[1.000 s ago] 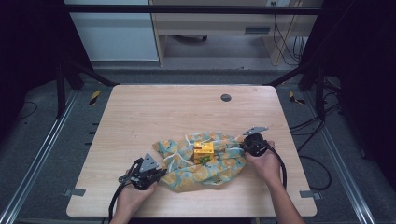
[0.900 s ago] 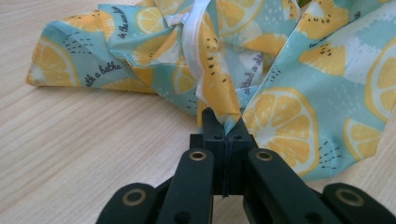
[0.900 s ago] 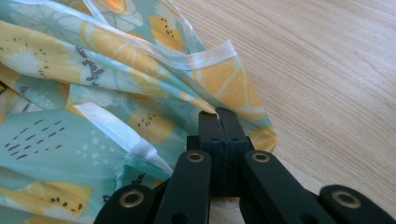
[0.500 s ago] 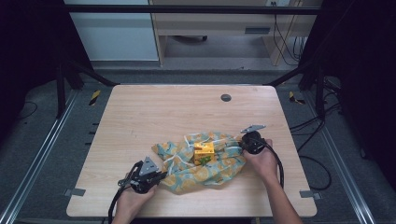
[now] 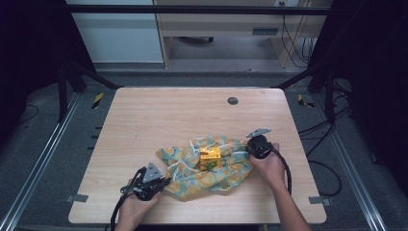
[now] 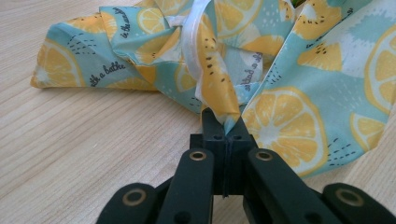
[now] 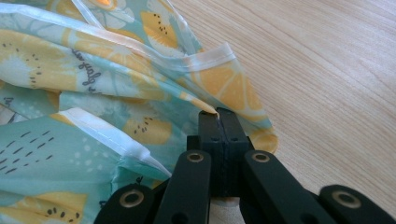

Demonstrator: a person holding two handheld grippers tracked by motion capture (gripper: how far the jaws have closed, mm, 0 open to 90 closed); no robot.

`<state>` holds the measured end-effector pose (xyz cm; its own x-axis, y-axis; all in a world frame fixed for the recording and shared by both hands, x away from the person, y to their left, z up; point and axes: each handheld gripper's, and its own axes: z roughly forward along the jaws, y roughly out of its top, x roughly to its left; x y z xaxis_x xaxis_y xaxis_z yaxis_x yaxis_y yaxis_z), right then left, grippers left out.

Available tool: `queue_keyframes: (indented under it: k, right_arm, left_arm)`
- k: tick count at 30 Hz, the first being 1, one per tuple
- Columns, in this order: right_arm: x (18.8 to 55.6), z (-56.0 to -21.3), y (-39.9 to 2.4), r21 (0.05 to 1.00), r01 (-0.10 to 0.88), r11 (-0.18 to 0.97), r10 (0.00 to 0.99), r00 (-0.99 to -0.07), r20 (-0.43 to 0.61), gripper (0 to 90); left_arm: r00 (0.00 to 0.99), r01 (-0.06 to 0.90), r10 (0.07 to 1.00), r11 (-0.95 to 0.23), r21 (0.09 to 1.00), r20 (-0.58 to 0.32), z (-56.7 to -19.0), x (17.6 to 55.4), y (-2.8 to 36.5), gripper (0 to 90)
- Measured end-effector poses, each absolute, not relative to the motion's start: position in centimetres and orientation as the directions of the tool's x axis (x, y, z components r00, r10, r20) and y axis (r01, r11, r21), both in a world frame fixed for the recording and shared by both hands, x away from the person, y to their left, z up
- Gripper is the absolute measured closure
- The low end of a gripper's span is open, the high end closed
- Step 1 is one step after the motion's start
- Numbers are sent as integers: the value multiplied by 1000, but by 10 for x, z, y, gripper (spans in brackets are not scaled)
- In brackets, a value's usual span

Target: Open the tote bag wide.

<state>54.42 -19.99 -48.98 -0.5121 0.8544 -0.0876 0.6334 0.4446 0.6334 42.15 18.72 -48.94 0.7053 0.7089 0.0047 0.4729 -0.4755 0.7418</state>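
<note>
Wooden table [image 5: 159, 120], lemon-print cloth [image 5: 211, 168] bunched near front edge, small yellow box [image 5: 210, 154] on top. Left gripper [image 6: 223, 125] clamped on cloth's edge, right gripper [image 7: 218, 113] pinching opposite edge. Looks like spreading step; next probably pull apart evenly, gently.

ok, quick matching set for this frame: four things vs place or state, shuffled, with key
1. left gripper
2. right gripper
3. yellow box
4. round grommet

A. set in the table top, far side
B. shut on the lemon-print cloth's right end
C. on top of the cloth, mid-bundle
D. shut on the cloth's near-left corner

Pairs: 1-D, 2-B, 3-C, 4-A
</note>
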Motion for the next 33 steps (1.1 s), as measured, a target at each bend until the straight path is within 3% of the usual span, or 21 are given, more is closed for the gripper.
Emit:
queue_keyframes:
  k: [12,13,15,18,22,26,33]
  right_arm:
    - [545,-489,-198,631,638,442,858,-505,-90,900]
    - [545,-488,-197,633,635,443,857,-507,-92,900]
    - [543,-484,-198,653,619,436,858,-506,-93,849]
    - [537,-471,-202,710,585,392,866,-495,-71,696]
    - [527,-452,-204,764,535,361,874,-480,-77,481]
    - [515,-434,-202,798,491,349,870,-487,-81,365]
    - [480,-418,-185,823,452,345,826,-562,-38,286]
  left_arm:
    - [704,470,710,-468,748,2,-489,418,186,897]
    - [699,468,715,-462,754,5,-489,418,186,862]
    - [679,457,734,-443,771,19,-486,416,187,724]
    - [663,441,748,-414,796,22,-479,415,188,525]
    - [668,420,743,-412,809,31,-469,413,184,361]
    - [668,401,743,-406,822,41,-458,412,183,271]
    - [696,347,710,-464,815,108,-422,435,175,258]
